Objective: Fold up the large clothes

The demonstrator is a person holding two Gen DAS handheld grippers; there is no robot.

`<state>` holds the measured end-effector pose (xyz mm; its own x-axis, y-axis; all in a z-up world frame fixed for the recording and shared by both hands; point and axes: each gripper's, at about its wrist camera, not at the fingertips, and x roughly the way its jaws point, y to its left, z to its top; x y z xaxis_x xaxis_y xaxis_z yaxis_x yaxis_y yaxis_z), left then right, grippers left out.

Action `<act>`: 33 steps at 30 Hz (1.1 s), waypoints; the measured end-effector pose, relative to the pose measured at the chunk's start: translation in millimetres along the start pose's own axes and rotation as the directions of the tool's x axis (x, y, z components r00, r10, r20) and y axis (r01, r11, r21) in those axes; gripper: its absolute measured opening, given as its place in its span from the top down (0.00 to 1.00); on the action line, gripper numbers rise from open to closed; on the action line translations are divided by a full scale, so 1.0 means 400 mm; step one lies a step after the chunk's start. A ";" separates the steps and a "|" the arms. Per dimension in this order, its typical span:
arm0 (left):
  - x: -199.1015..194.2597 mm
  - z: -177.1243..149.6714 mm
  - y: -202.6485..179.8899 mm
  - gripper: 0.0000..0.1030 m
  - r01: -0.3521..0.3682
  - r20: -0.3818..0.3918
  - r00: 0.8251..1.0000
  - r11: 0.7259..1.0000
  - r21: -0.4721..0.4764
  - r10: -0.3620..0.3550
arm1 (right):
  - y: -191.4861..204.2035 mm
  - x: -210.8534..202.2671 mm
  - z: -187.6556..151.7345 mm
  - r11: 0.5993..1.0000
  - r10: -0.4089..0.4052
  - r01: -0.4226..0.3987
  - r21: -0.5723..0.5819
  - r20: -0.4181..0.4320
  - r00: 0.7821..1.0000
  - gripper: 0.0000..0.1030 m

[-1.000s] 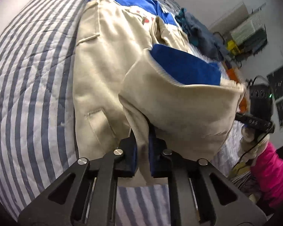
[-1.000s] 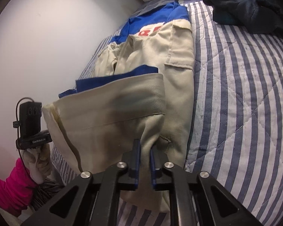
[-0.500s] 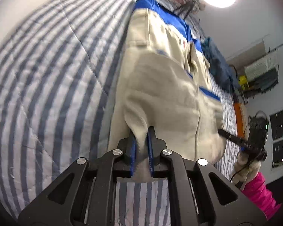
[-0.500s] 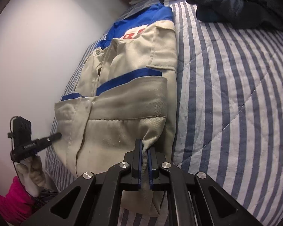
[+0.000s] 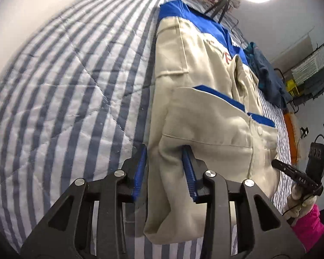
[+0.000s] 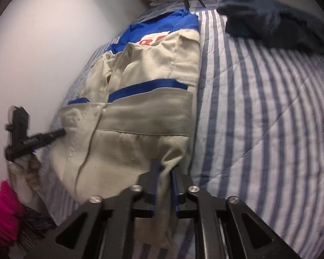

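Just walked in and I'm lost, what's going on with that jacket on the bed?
A person is folding a cream and blue jacket on a striped quilt, holding tongs in each hand. The bottom part has been folded up over the body. Both the left tongs and right tongs are opening, with the folded edge of the fabric between their jaws, so the fold looks just laid down and is being let go. A dark garment lies farther up the bed.
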<state>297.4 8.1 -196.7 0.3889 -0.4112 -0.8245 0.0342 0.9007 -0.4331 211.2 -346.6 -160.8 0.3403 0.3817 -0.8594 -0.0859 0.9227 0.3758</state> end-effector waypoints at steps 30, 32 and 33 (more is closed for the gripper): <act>-0.029 0.178 -0.139 0.63 -0.085 0.124 0.990 0.977 0.197 0.061 | 0.102 -0.086 0.179 0.980 0.011 0.013 -0.199 0.119 0.993 0.70; -0.039 0.223 -0.138 0.63 -0.085 0.138 0.989 0.976 0.201 0.057 | 0.079 -0.109 0.226 0.983 0.001 0.025 -0.184 0.139 0.990 0.70; -0.041 0.247 -0.138 0.63 -0.085 0.145 0.988 0.975 0.205 0.056 | 0.068 -0.118 0.250 0.983 -0.010 0.037 -0.178 0.149 0.989 0.70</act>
<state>380.2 -21.0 -123.3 0.5194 -0.3355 -0.7859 0.1885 0.9420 -0.2775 286.6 -344.9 -75.3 0.4770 0.3601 -0.8017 -0.2389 0.9310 0.2760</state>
